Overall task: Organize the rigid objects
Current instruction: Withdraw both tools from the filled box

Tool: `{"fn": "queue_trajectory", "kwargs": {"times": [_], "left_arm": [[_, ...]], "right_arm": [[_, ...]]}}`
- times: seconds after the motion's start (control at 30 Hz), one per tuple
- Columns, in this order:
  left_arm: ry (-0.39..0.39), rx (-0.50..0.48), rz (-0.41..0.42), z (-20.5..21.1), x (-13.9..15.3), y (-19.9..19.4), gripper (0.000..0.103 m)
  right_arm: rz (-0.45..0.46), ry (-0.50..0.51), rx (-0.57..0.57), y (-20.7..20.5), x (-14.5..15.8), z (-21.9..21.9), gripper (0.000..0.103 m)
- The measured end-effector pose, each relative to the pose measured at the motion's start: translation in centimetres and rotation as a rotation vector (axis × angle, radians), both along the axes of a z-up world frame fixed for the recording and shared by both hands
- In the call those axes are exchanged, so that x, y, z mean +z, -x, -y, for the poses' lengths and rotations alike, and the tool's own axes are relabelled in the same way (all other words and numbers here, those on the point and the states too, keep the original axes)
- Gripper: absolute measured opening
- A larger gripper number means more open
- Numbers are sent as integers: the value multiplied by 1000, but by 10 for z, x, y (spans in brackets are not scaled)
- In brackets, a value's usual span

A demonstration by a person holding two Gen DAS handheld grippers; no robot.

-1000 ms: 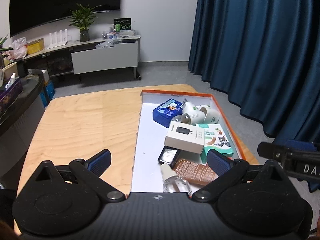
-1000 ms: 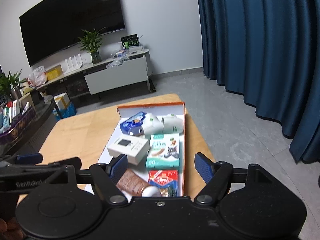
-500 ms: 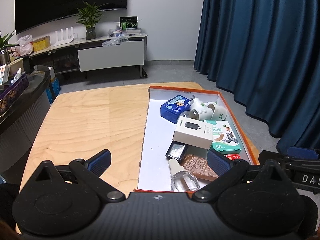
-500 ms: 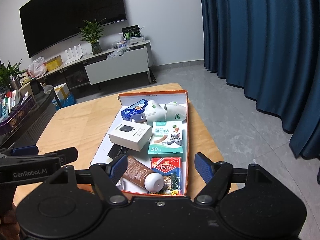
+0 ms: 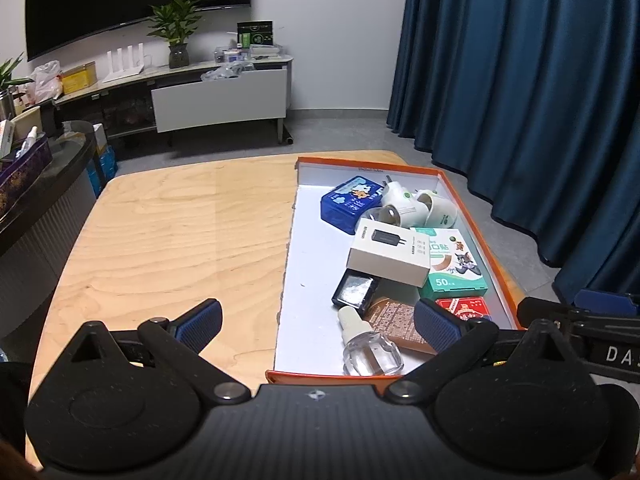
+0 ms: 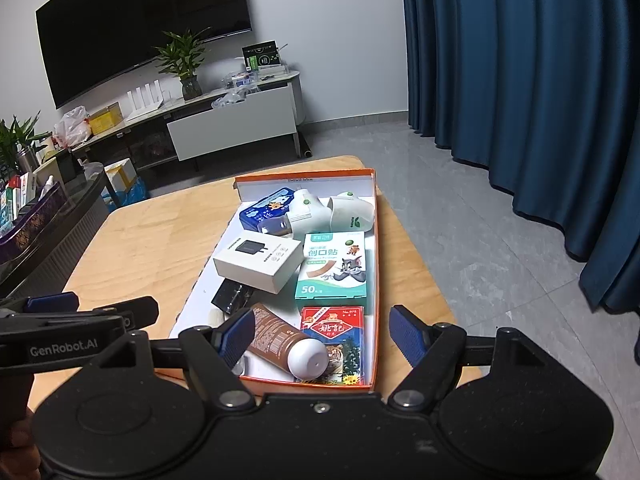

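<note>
Compared with a second ago, both views are showing more of the tray (image 5: 476, 216), including its near orange rim, so the claws are sitting a bit further back from it now. The left claw (image 5: 316, 322) is hanging with its jaws wide apart and nothing between the pads; the right claw (image 6: 322, 330) is the same, spread wide and empty. Just ahead of the left claw a clear bottle (image 5: 370, 350) is lying in the tray's near corner, with a brown tube (image 6: 282, 338) beside it, right under the right claw's left pad. Further out are a red card box (image 6: 334, 326), a white box (image 6: 258, 262) and a bandage box (image 6: 334, 266). The tray is sitting on a light wooden table (image 5: 168, 232); blue curtains (image 5: 520, 80) are hanging off to the right.
</note>
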State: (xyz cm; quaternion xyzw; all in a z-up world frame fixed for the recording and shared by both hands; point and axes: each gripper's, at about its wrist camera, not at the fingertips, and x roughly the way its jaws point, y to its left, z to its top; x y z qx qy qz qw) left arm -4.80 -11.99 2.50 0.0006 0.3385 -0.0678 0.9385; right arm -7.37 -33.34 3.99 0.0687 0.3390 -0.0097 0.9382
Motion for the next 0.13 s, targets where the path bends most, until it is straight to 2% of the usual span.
{"fn": "queue_trajectory", "kwargs": {"times": [0.13], "left_arm": [[4, -3, -23, 0, -2, -3, 103]], "right_arm": [[-3, 1, -5, 0, 0, 0, 87]]}}
